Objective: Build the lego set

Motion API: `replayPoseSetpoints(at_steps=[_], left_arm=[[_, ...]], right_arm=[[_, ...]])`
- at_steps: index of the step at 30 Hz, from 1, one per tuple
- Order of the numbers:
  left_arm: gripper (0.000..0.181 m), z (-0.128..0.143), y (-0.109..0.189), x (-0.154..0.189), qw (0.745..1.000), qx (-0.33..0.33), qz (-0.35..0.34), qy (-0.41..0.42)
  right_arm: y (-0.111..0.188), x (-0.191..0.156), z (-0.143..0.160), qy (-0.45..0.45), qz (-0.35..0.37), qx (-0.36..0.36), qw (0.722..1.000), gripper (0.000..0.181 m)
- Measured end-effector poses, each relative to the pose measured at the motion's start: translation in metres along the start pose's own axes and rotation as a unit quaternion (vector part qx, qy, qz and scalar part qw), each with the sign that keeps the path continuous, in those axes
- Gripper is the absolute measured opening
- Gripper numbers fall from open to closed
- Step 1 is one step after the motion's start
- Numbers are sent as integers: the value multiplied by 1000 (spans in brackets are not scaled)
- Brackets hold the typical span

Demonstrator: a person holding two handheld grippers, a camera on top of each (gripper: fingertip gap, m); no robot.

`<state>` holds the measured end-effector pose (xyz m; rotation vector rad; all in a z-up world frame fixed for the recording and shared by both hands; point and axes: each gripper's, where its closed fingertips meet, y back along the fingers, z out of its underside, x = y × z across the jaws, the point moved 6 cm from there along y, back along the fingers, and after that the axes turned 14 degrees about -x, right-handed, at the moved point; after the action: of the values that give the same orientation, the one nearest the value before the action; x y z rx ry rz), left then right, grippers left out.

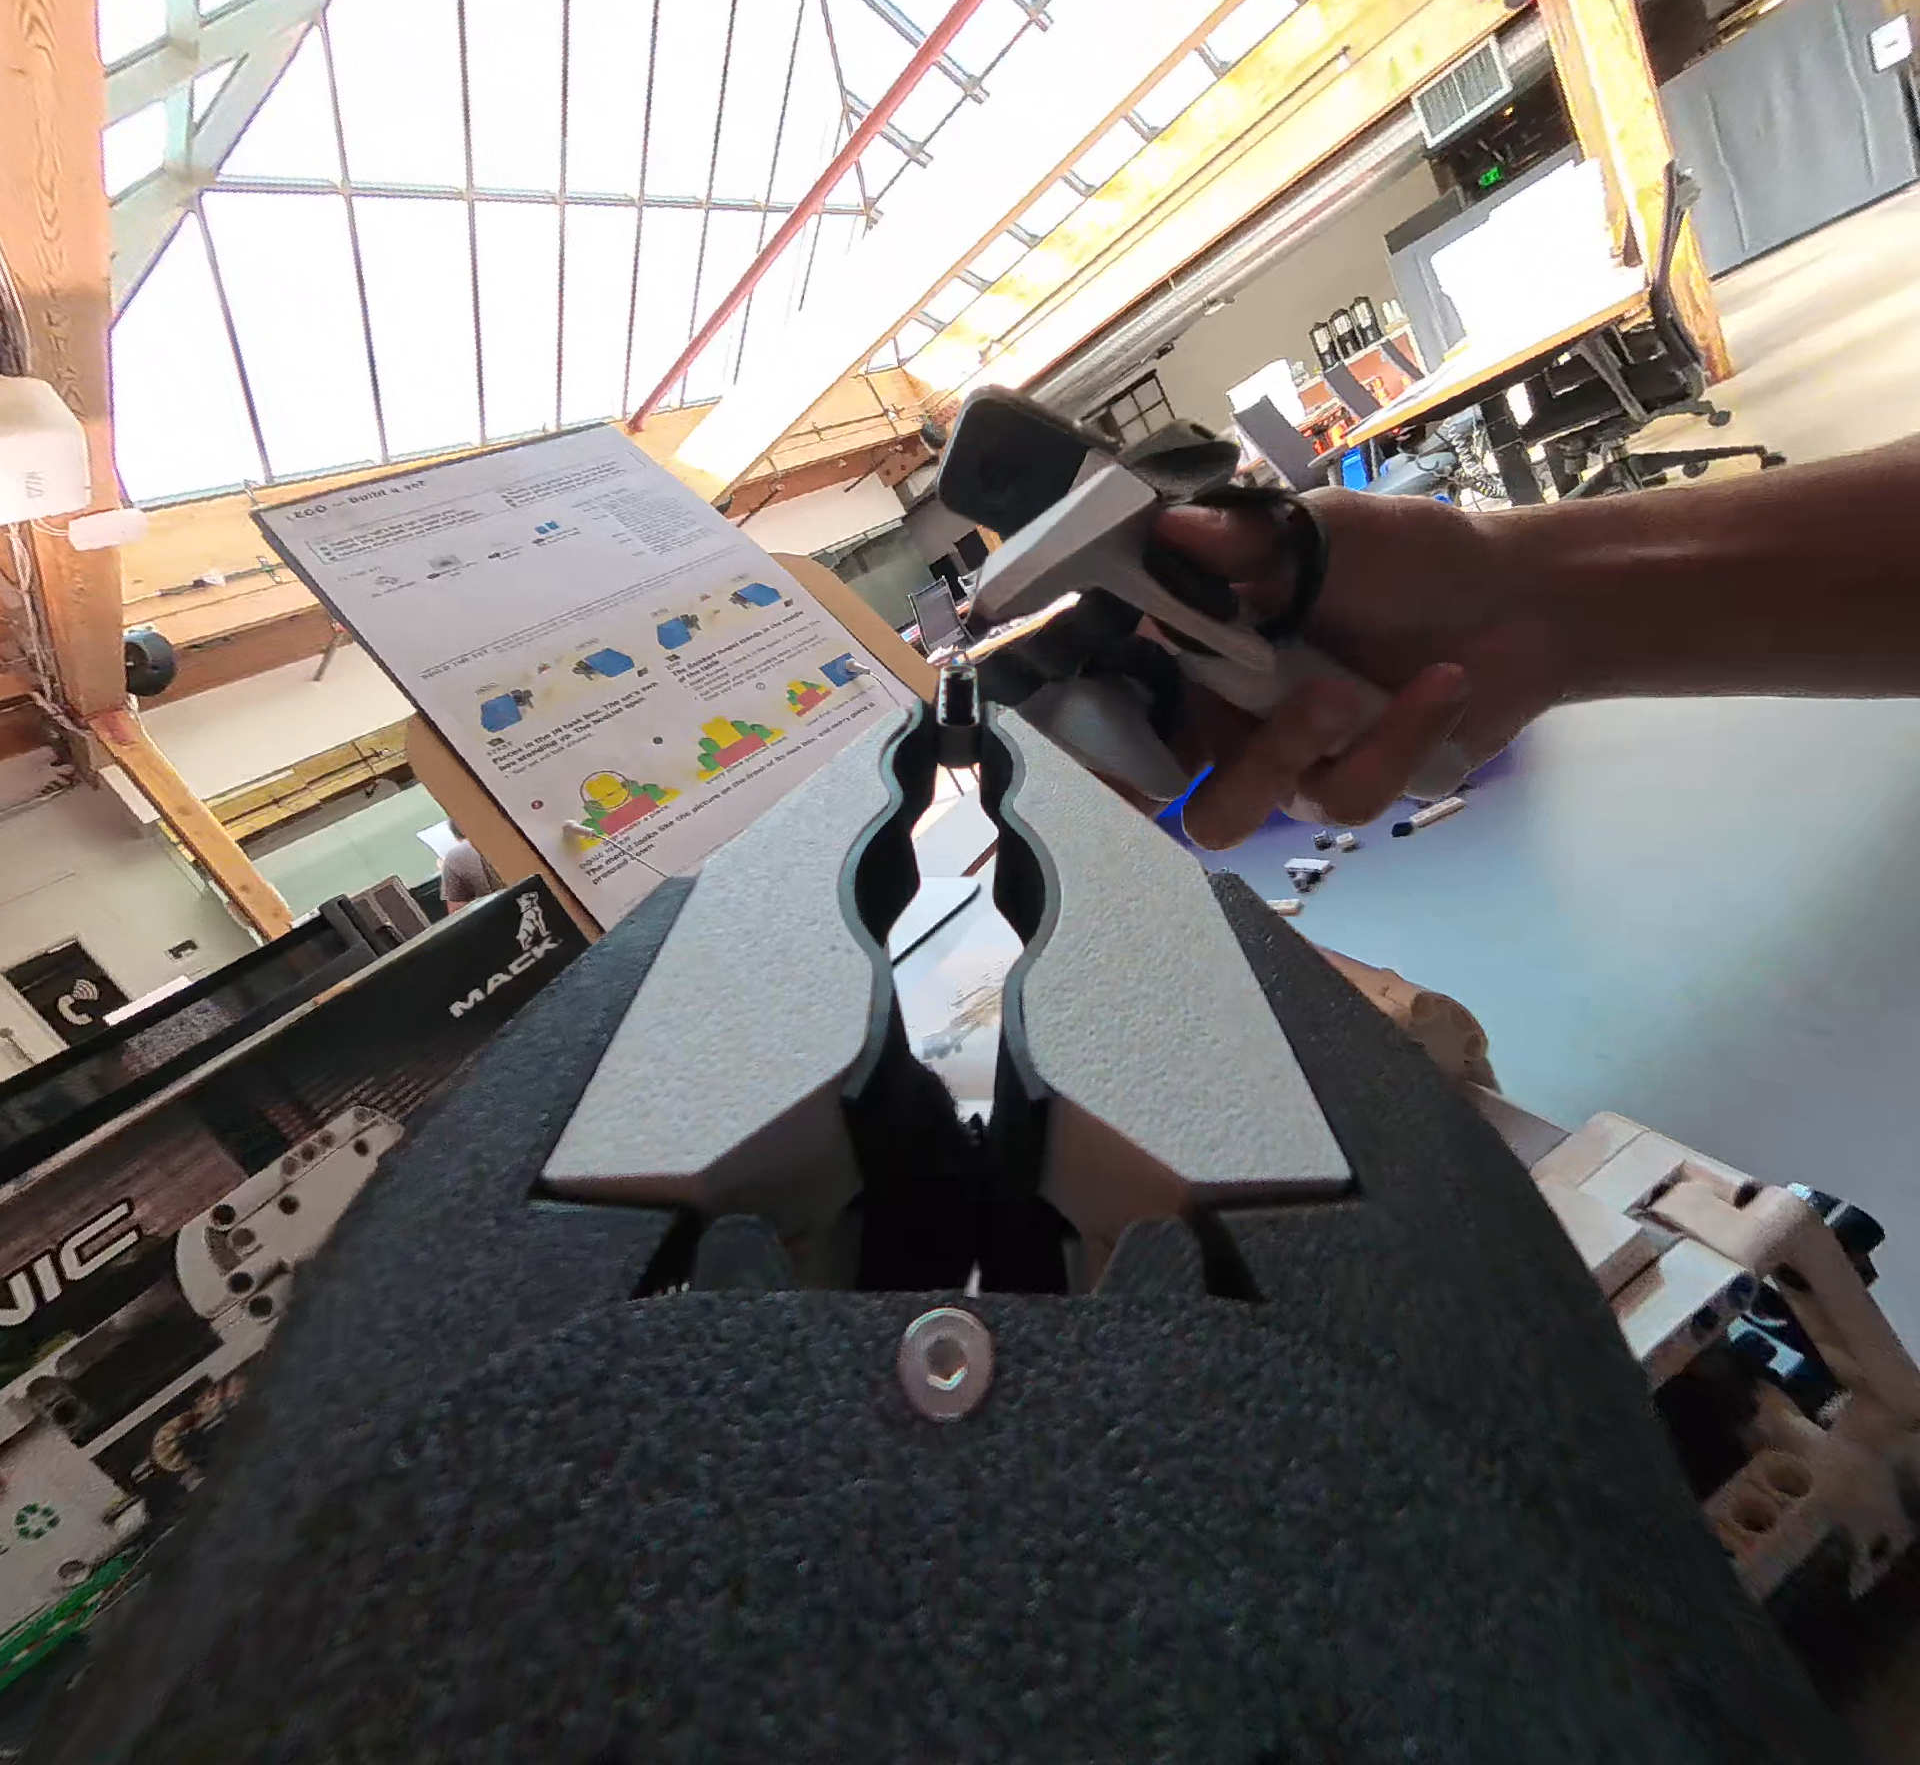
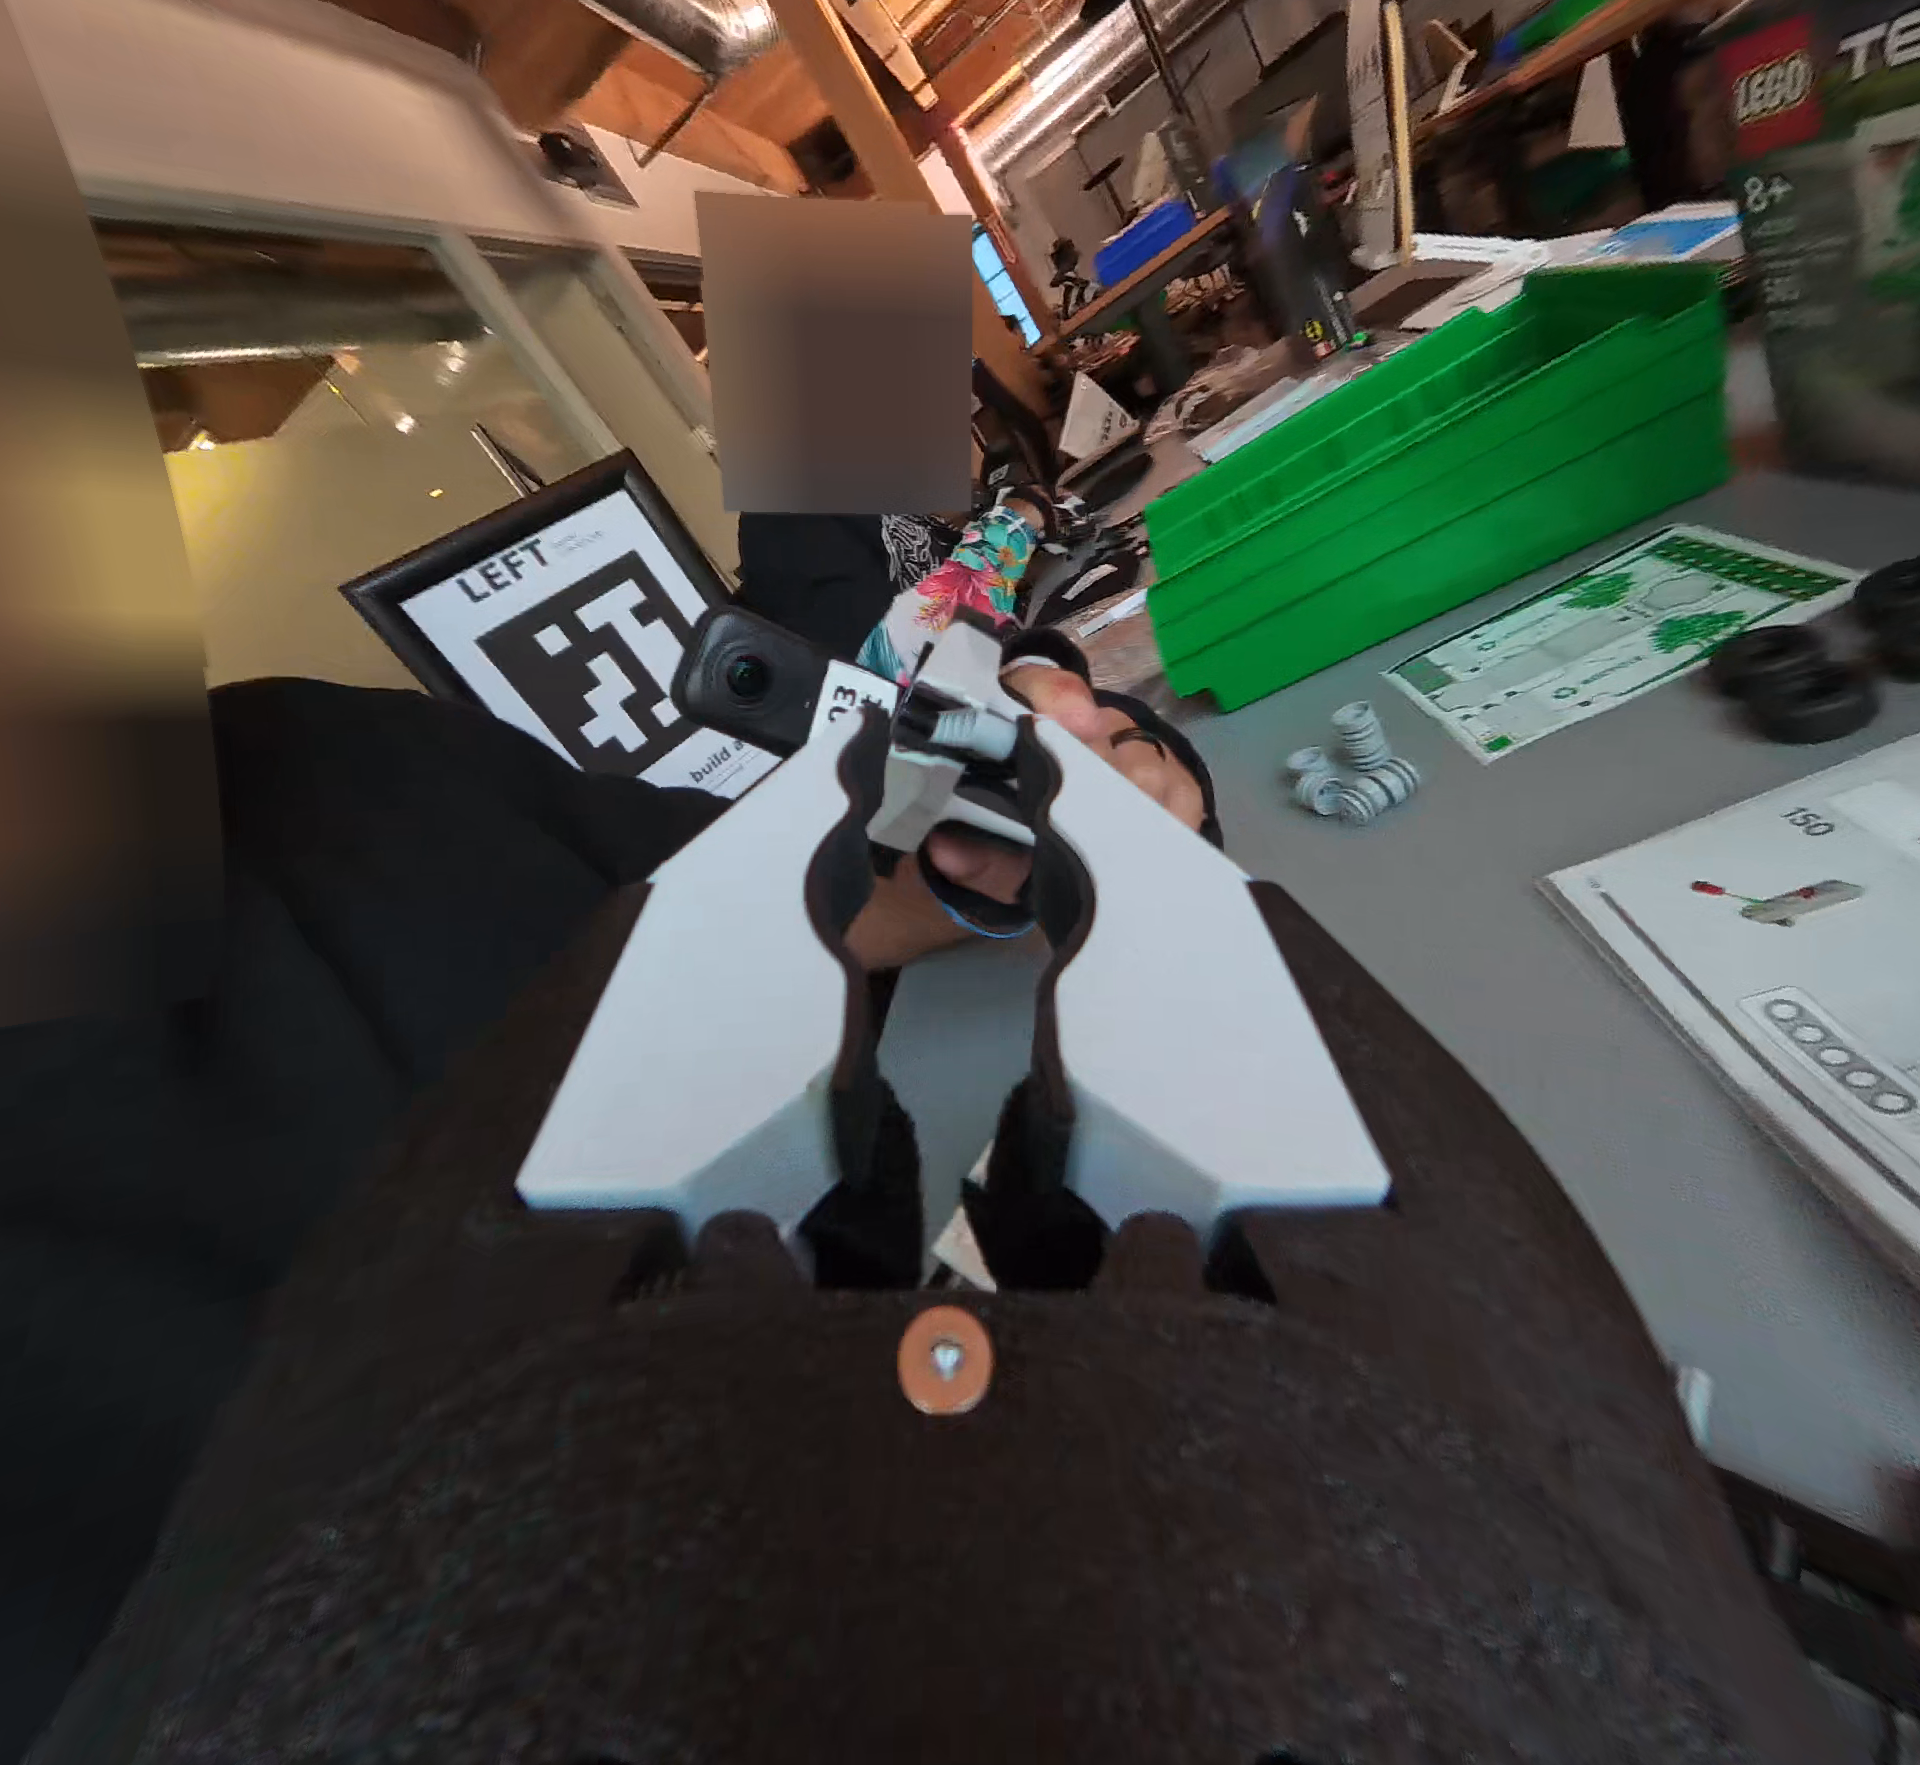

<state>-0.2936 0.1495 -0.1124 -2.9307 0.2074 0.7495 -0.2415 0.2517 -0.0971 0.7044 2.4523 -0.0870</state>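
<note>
My left gripper (image 1: pixel 956 728) is shut on a small pin piece (image 1: pixel 956 692), which stands up out of the fingertips. It looks dark in the left wrist view. In the right wrist view the same piece (image 2: pixel 966 733) looks light grey with a black end, held at the tip of the left gripper (image 2: pixel 920 780). My right gripper (image 2: pixel 945 739) is open, its fingertips standing to either side of the piece and the left gripper's tip without a clear press on them. In the left wrist view the right gripper (image 1: pixel 987 645) hangs just above the pin, held by a hand (image 1: pixel 1382 655).
An instruction sheet (image 1: pixel 582 655) leans on a board, with a Lego box (image 1: pixel 260 1092) in front of it. A partly built white model (image 1: pixel 1683 1300) and loose small pieces (image 1: pixel 1351 842) lie on the table. Green bins (image 2: pixel 1455 489), grey wheel hubs (image 2: pixel 1351 770), black tyres (image 2: pixel 1808 676), a booklet (image 2: pixel 1766 988). Left and right tips are no more than a few centimetres apart.
</note>
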Motion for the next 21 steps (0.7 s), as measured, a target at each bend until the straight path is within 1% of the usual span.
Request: replayPoseSetpoints(at_steps=[2, 4, 10, 13, 15, 17, 19, 20, 21], left_arm=[[6, 1, -2, 4, 1000, 5, 3, 3], [6, 2, -3, 6, 1000, 2, -11, -7], [6, 8, -6, 6, 999, -10, -40, -24], [6, 11, -7, 5, 999, -12, -36, -19], [7, 14, -10, 5, 999, -29, -38, -14], [7, 19, -13, 5, 997, -61, -39, 2], [8, 28, -17, 2, 994, -97, -35, 40], [11, 33, -19, -2, 991, -118, -31, 63], [11, 39, -19, -7, 986, -134, -30, 90]], right_arm=[[-3, 1, 1, -3, 3, 7, 1000, 17], [-4, 5, 3, -3, 20, -4, 1000, 11], [-3, 11, 5, -30, 25, -4, 999, 12], [-3, 14, 6, -43, 18, -1, 999, 10], [-1, 17, 6, -52, 23, -1, 998, 7], [2, 21, 6, -39, 56, -12, 998, 7], [13, 27, 3, -30, 115, -11, 993, 7], [23, 33, 0, -27, 158, -10, 987, 7], [36, 42, 0, -21, 218, -19, 976, 7]])
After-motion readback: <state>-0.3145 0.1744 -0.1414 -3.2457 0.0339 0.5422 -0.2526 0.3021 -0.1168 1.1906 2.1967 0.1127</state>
